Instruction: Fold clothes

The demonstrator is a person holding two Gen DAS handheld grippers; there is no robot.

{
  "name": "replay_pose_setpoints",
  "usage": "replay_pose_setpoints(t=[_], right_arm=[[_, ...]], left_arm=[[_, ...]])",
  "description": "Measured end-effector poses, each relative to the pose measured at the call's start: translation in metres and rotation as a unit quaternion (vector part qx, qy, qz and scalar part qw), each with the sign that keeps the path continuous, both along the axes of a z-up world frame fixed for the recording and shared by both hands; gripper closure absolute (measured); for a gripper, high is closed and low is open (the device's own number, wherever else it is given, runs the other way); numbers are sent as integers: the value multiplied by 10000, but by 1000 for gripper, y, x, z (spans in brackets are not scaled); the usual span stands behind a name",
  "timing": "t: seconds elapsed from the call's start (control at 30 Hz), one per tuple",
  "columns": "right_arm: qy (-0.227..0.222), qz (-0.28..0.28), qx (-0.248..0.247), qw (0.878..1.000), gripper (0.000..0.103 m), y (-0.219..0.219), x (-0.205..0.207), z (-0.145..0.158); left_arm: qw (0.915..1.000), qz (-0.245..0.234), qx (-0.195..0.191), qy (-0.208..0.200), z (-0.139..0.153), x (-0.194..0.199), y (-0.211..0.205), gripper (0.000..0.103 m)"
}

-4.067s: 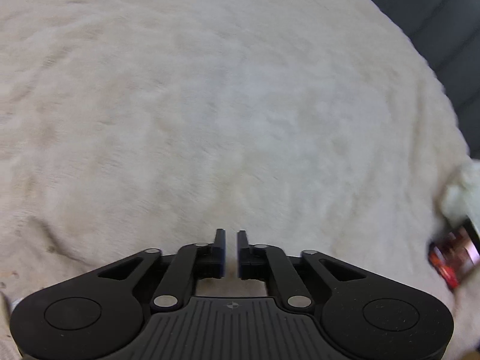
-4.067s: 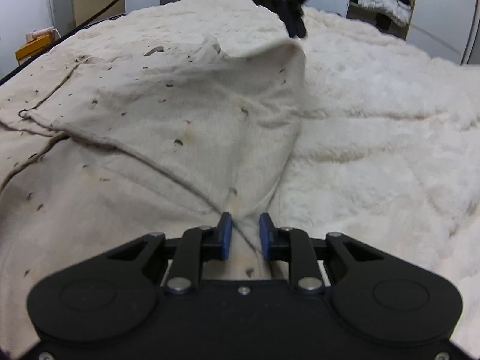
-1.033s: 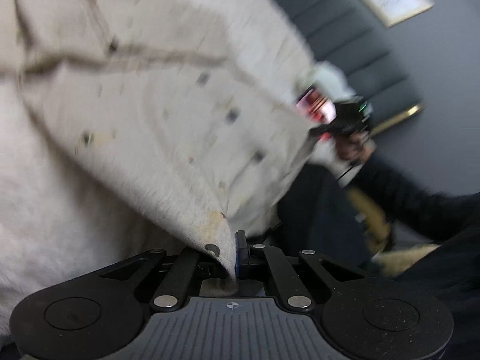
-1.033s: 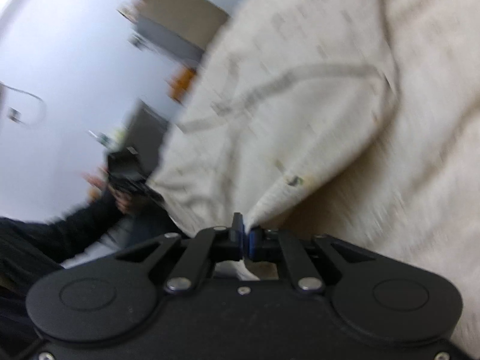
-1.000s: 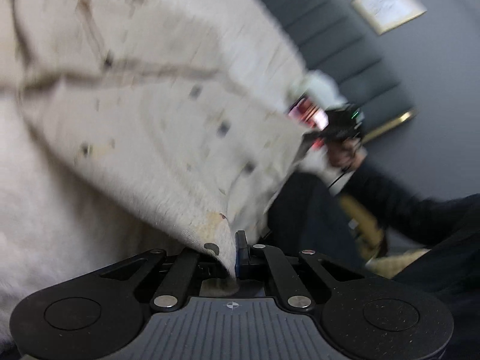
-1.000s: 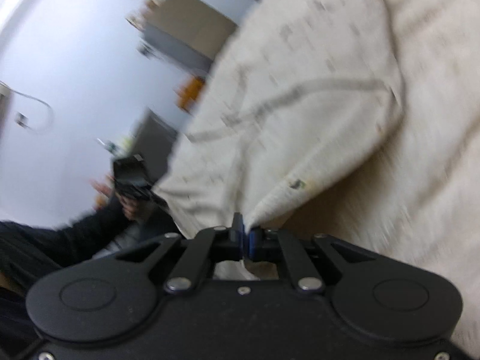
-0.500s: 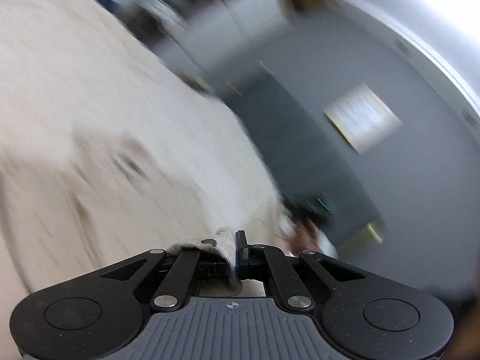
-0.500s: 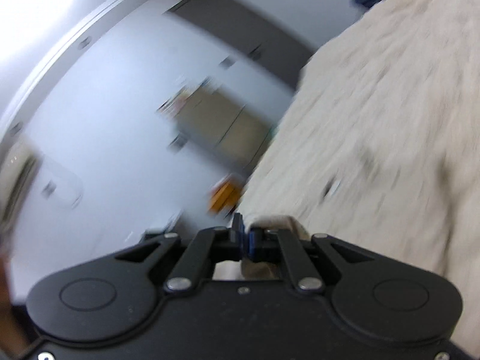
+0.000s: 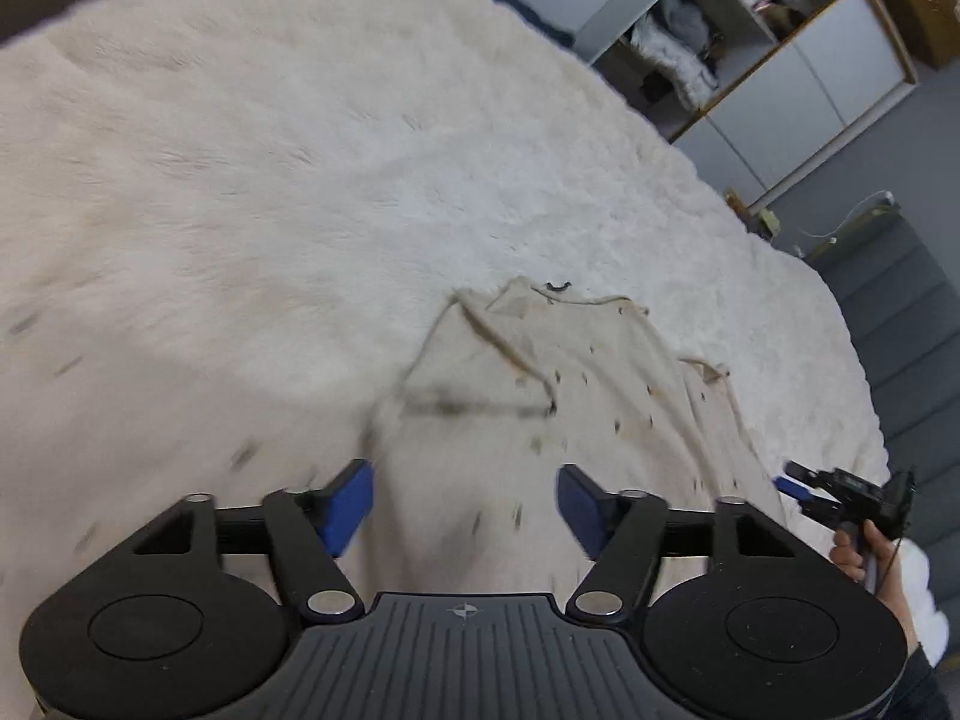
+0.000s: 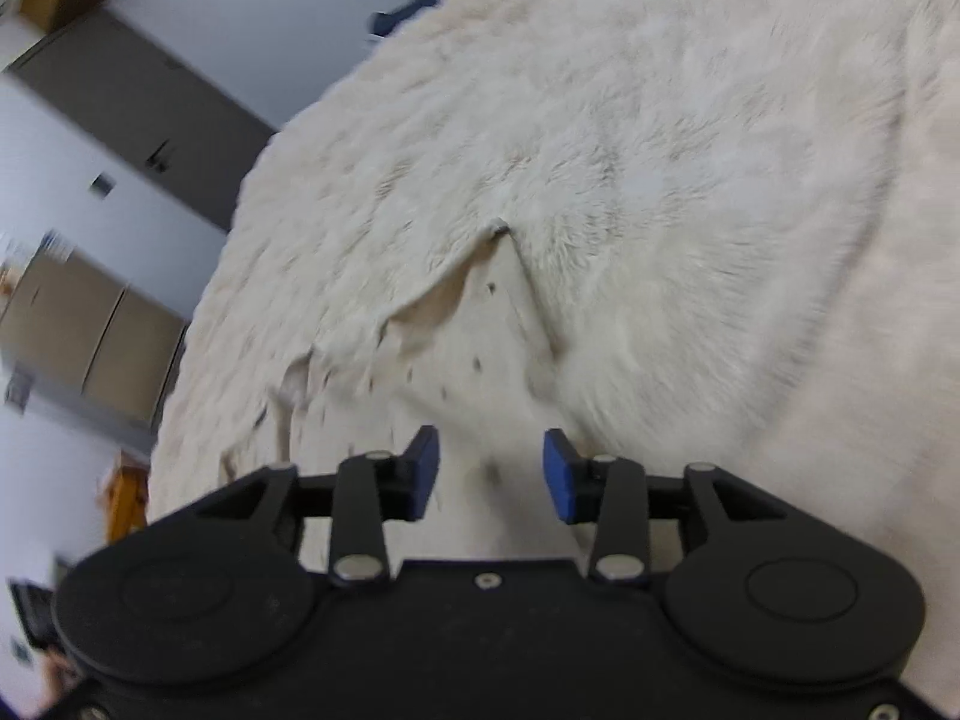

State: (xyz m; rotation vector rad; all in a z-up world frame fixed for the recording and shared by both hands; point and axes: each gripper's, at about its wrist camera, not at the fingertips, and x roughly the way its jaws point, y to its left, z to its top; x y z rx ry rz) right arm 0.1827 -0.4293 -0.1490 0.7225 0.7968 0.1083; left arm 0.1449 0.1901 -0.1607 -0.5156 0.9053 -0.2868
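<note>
Soft, even indoor light, no glare. Both fisheye views bend the room hard at their rims. The fluffy white bed blanket smears with motion blur at lower left, and the speckled cream garment blurs toward the bottom. A faint shadow lies left of it.

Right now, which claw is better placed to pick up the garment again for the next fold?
Left, probably. The left claw, opening, faces the whole spotted garment; the right claw, also opening, sees one corner.
</note>
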Motion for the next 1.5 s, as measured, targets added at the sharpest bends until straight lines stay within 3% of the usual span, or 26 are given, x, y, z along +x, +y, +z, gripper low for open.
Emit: replay_pose_setpoints(t=[0.03,0.17,0.3,0.4,0.43,0.5,0.53,0.57,0.73,0.83,0.97,1.1,1.17,1.23,1.33,1.4,1.47,1.5], right_arm=[[-115,-59,-23,9999,52,-5,-20,2],[-310,-214,162,9992,44,2,-80,-16],[-225,-170,165,9995,41,23,-86,-48],[-139,-322,728,9967,41,36,-83,-75],[-146,-409,836,9956,43,43,-80,-80],[-292,-494,1022,9931,55,49,-77,-82],[-329,-414,1115,9924,84,52,-75,-79],[-352,-294,1241,9912,91,53,-72,-77],[-779,-200,950,9922,95,55,-78,-28],[-957,-173,761,9923,95,49,-106,2],[-1081,-310,447,9927,95,23,-192,36],[-777,-408,-150,9960,95,14,-282,34],[-475,-413,-472,9969,94,13,-329,21],[-155,-377,-673,9969,91,18,-350,5],[144,-597,-1253,9902,83,21,-371,-3],[192,-860,-1685,9818,80,21,-379,3],[141,-1115,-2001,9733,78,21,-384,13],[-55,-1162,-2022,9724,77,24,-383,21]], left_arm=[[9999,89,-139,-52,-2,-19,5,25],[9998,55,201,-6,-24,-59,-16,25],[9998,140,-101,85,-52,-67,-39,25],[9985,534,-94,-6,-65,-64,-49,25],[9984,554,-102,-14,-66,-64,-51,28],[9987,506,13,-34,-64,-61,-55,59],[9988,475,75,25,-63,-58,-56,78],[9989,439,141,94,-62,-55,-58,86],[9993,177,296,155,-54,-48,-69,96],[9998,106,-11,169,-45,-50,-74,96],[9972,-701,-218,144,-32,-74,-108,96],[9919,-1185,-207,415,-41,-112,-135,96],[9869,-1476,74,641,-59,-139,-149,96],[9825,-1604,415,856,-75,-153,-154,92],[9806,-1484,831,969,-79,-161,-144,82],[9821,-1309,1159,702,-58,-161,-139,81],[9737,-1296,1873,14,-24,-160,-150,61],[9703,-1324,2015,-184,-15,-160,-157,55]])
